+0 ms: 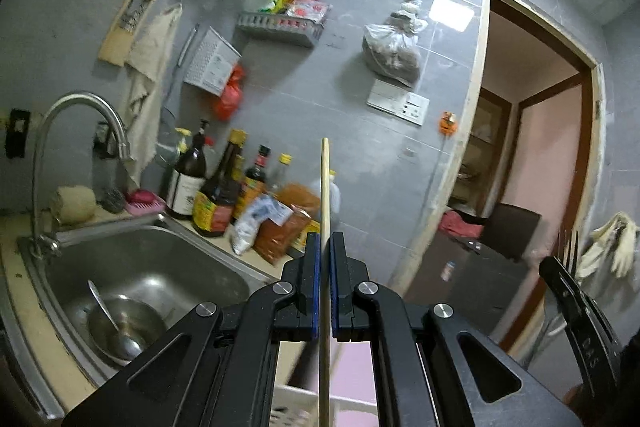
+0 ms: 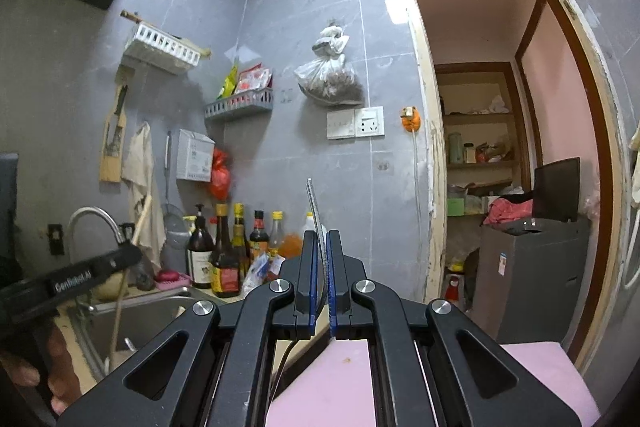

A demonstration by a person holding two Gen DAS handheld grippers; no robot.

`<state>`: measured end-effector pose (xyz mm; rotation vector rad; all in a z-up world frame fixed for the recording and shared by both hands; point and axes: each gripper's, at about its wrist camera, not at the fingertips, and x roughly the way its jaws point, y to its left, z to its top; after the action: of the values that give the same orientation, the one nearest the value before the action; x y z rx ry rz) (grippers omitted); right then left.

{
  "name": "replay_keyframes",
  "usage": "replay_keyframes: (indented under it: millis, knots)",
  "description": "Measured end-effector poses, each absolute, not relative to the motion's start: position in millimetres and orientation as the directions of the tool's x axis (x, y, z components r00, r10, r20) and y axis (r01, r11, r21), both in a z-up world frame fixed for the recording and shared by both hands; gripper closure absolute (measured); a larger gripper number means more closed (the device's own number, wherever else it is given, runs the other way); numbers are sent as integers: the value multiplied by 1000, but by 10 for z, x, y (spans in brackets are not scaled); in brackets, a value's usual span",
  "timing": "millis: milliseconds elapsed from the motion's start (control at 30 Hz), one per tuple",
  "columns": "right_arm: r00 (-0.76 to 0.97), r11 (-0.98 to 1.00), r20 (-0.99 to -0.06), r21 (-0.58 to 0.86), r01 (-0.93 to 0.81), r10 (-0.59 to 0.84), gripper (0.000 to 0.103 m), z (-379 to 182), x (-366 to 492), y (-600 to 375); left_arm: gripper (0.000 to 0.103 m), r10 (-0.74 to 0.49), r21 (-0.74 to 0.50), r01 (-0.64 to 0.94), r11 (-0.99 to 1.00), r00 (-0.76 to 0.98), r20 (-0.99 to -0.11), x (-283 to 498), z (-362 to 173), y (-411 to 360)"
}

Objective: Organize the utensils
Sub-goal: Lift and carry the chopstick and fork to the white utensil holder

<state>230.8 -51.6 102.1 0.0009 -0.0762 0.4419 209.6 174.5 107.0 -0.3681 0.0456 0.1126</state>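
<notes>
My left gripper [image 1: 325, 239] is shut on a wooden chopstick [image 1: 325, 187] that stands upright between the pads and runs down past the bottom of the view. My right gripper [image 2: 322, 237] is shut on a metal fork [image 2: 314, 207], seen edge-on. In the left wrist view the right gripper [image 1: 560, 267] shows at the right edge with the fork's tines [image 1: 570, 247] pointing up. In the right wrist view the left gripper [image 2: 124, 259] shows at the left, held by a hand, with the chopstick [image 2: 138, 223] through it. Both grippers are raised above the counter.
A steel sink [image 1: 160, 259] with a tap [image 1: 80, 123] holds a metal bowl [image 1: 124, 327] and a spoon [image 1: 108, 315]. Sauce bottles [image 1: 224, 187] and packets line the counter. A white basket [image 1: 288, 407] and a pink surface [image 2: 344, 379] lie below. A doorway [image 2: 500, 147] opens at right.
</notes>
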Motion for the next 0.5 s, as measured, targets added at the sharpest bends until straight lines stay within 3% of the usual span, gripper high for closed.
replay_keyframes:
  millis: [133, 500]
  knots:
    - [907, 911, 84, -23, -411, 412, 101, 850, 2374, -443, 101, 154, -328, -165, 930, 986, -59, 2146, 951, 1707]
    - [880, 878, -7, -62, -475, 475, 100, 596, 2408, -329, 100, 159, -265, -181, 947, 982, -100, 2125, 629, 1366]
